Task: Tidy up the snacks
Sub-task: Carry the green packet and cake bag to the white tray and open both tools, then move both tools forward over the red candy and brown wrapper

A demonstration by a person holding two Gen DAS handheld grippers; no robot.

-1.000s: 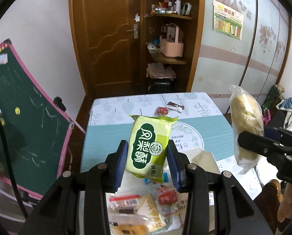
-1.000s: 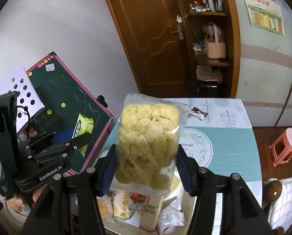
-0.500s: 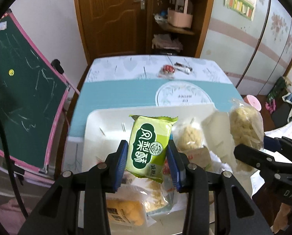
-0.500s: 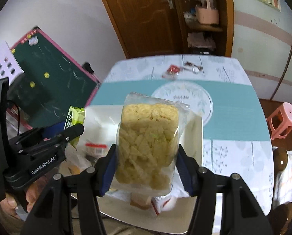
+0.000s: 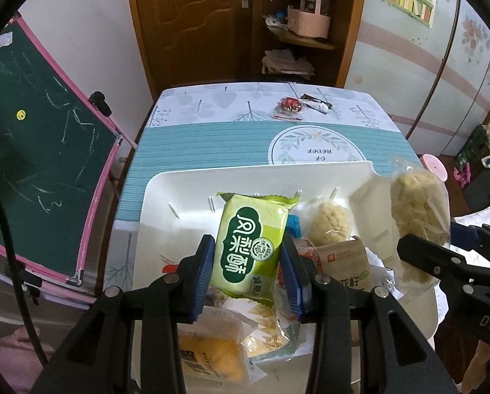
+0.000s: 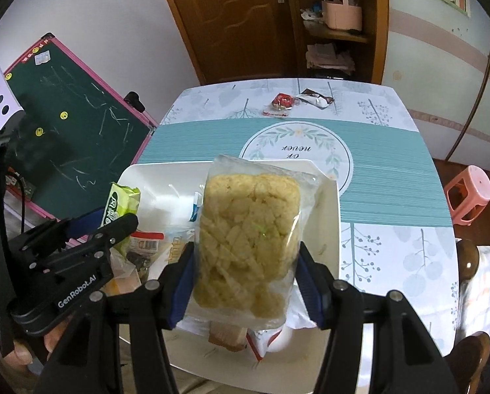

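Over a white tray (image 5: pixel 166 197) of snacks, the left gripper (image 5: pixel 249 274) clamps a green pastry packet (image 5: pixel 249 246), its long axis running away from the tongs. The right gripper (image 6: pixel 245 282) pinches a clear bag of crisp rice cake (image 6: pixel 248 239), likewise lengthwise, hiding the packets beneath.

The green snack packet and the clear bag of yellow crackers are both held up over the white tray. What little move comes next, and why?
Probably a short lowering of both, then letting go. The left gripper is shut on the green snack packet and the right gripper on the clear bag of crackers. Both hang above the white tray, whose far part is bare while other snacks pile at its near end.
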